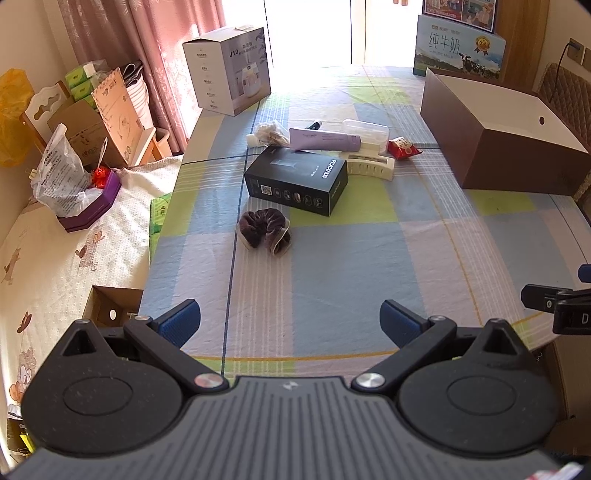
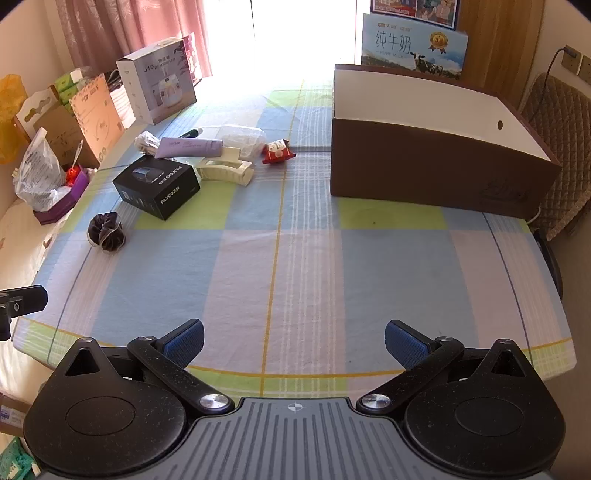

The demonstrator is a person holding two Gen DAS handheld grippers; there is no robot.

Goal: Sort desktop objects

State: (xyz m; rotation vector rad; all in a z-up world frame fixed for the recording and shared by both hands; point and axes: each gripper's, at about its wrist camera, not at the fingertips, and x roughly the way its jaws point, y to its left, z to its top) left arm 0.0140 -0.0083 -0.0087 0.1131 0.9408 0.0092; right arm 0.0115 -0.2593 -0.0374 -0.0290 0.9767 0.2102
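Bright daylight floods in from the window (image 1: 310, 33), blown out white; sharp focus; fisheye bends edges.

I see a table (image 2: 295, 258) cloth checked in blue, green and pale lilac with thin yellow lines. My tongs (image 1: 290, 321) are black with blue pads (image 1: 181, 321). The scrunchie (image 1: 264, 230) is dark brown, the tube (image 1: 323, 140) lilac, the clip (image 2: 225, 170) cream, the packet (image 2: 277, 151) red.

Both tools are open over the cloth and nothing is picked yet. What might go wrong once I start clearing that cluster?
1. The purple tube rests on the cream hair clip and black box; pulling one may shift the others.
2. The scrunchie sits near the table's left edge and might get knocked off.
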